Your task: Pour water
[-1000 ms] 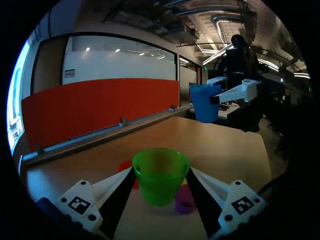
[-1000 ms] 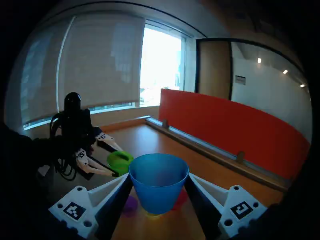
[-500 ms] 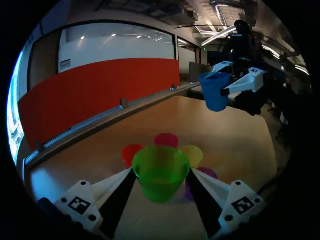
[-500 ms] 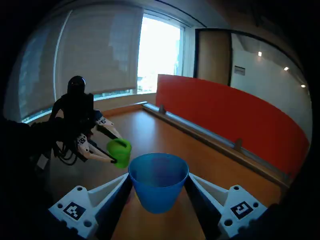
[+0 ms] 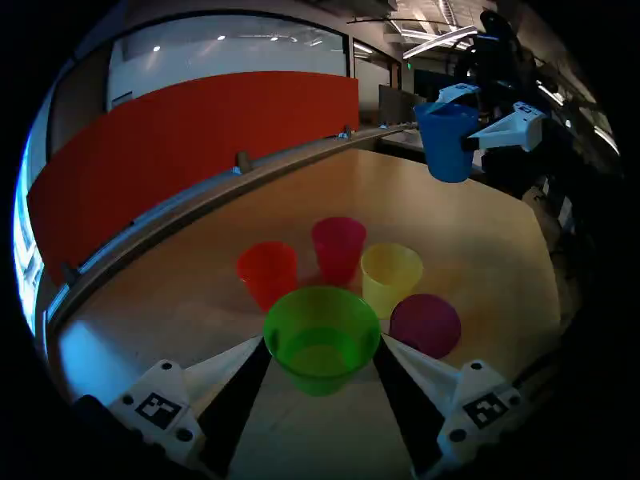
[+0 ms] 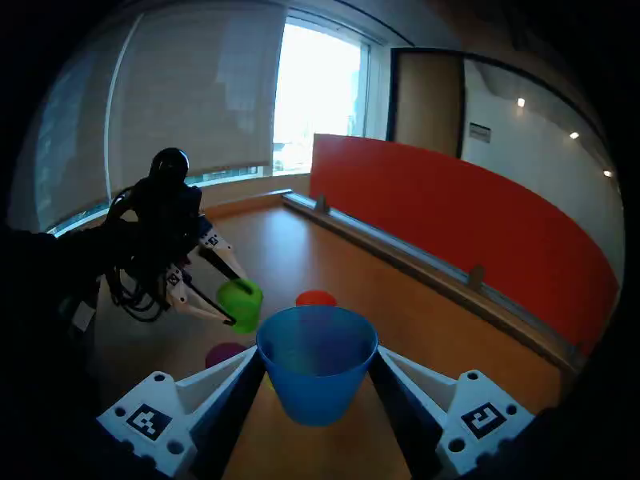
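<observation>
- Left gripper view: the left gripper [image 5: 321, 348] has its 2 fingers clamped on the sides of the green cup [image 5: 322, 336], which it holds upright above the table [image 5: 488, 240].
- This camera has tipped downward over the last second. Before, only slivers of colour peeked past the green cup. Now 4 cups stand in plain sight just beyond it: a red cup [image 5: 268, 272], a pink cup [image 5: 338, 246], a yellow cup [image 5: 390, 276] and a purple cup [image 5: 426, 324].
- Right gripper view: the right gripper [image 6: 317, 364] has both fingers pressed on the blue cup [image 6: 317, 380], which is upright and off the table. The red and purple cups have come into sight below it.
- The 2 held cups are well apart.
- My reading is that both hands are now lining up over the cluster, so a receiving cup can be chosen. Pouring has not started, since no stream shows.
- I cannot tell whether either held cup contains water.
</observation>
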The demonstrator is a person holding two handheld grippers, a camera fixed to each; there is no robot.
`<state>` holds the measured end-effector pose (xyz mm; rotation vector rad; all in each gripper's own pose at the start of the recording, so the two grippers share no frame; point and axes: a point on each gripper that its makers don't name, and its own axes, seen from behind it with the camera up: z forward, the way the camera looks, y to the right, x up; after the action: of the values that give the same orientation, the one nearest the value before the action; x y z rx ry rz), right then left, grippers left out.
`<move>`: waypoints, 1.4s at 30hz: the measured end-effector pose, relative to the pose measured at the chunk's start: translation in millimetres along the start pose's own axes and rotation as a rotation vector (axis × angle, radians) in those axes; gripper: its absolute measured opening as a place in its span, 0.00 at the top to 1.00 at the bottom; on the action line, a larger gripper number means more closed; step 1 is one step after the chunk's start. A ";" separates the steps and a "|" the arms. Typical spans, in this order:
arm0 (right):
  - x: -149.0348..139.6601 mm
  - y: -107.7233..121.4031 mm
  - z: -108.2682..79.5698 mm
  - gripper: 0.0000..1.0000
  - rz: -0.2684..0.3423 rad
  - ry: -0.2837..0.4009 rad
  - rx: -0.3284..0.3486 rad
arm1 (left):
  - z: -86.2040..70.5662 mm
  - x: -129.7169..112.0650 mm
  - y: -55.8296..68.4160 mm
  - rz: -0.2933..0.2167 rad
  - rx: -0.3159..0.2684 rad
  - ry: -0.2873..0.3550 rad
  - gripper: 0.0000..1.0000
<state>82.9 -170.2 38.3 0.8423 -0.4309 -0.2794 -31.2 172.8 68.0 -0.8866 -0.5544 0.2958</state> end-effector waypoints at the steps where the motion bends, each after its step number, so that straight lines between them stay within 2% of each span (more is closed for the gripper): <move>1: -0.2 0.1 0.4 0.11 0.000 -0.001 0.000 | 2.2 -2.2 -0.7 -0.002 -0.002 -0.008 0.14; 9: -4.7 3.6 2.7 0.11 -0.001 -0.011 -0.007 | 17.1 -19.3 -4.0 -0.008 -0.017 -0.080 0.14; 18: -7.8 8.2 4.1 0.11 0.008 -0.012 -0.012 | 27.3 -34.9 -3.1 0.008 -0.032 -0.154 0.14; 42: -17.4 7.0 8.8 0.11 0.019 -0.021 -0.013 | 29.2 -45.5 -5.7 -0.023 -0.039 -0.141 0.13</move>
<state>63.9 -164.5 44.4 0.8225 -0.4563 -0.2731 -85.1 167.2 72.2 -0.9004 -0.7025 0.3292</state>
